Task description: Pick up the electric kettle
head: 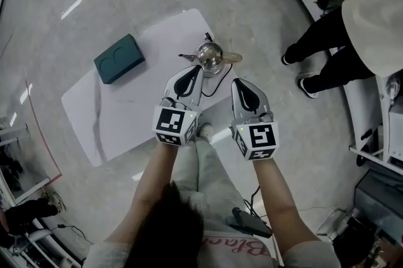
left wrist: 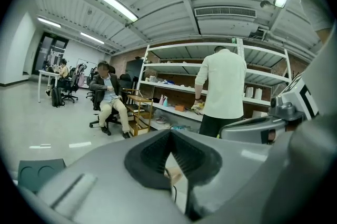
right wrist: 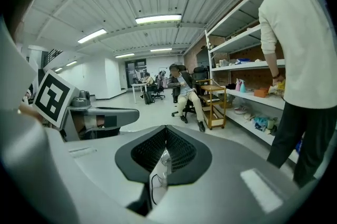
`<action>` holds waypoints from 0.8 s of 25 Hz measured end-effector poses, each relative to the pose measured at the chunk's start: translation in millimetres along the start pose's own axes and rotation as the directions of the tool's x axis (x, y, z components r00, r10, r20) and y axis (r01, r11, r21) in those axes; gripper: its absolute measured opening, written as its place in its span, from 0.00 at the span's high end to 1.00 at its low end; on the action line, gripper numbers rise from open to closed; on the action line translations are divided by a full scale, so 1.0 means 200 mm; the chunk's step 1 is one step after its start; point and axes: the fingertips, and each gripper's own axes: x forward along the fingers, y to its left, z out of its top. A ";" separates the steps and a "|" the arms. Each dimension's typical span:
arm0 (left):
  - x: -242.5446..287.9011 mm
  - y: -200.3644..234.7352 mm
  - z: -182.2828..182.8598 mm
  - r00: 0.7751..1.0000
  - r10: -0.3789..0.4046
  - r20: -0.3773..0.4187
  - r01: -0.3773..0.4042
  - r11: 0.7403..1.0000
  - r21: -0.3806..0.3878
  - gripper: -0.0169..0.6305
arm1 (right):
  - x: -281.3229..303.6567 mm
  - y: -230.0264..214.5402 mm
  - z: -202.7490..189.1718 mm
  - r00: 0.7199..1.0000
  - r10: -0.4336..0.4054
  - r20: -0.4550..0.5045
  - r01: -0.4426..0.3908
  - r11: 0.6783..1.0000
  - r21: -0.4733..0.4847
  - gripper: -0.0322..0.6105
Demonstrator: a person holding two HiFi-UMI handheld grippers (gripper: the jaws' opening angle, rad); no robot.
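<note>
In the head view, a steel electric kettle (head: 210, 56) stands near the far right edge of the white table (head: 126, 109). Its spout points left and its wooden handle (head: 232, 58) points right. My left gripper (head: 196, 70) hovers just short of the kettle, its jaws shut with nothing between them. My right gripper (head: 238, 82) is held beside it, a little right of the kettle and nearer to me, also shut and holding nothing. In the right gripper view, a sliver of the shiny kettle (right wrist: 164, 160) shows under the closed pads (right wrist: 179, 150).
A teal box (head: 118, 58) lies on the table's far left. The kettle's black cord (head: 220, 85) trails off the near table edge. A person in a white top (head: 368, 21) stands at the right by shelves. A black device (head: 250, 223) lies on the floor near my legs.
</note>
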 end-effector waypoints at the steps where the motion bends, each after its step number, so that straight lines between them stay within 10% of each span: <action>1: 0.02 0.02 -0.03 1.000 0.006 -0.002 -0.006 1.000 0.002 0.97 | 0.03 -0.02 -0.03 1.000 -0.007 -0.001 0.007 1.000 0.008 0.92; 20: 0.31 0.57 -0.97 0.960 0.194 -0.201 -0.203 0.979 -0.023 0.97 | 0.61 -0.42 -0.87 0.973 -0.197 -0.121 0.197 0.980 -0.009 0.66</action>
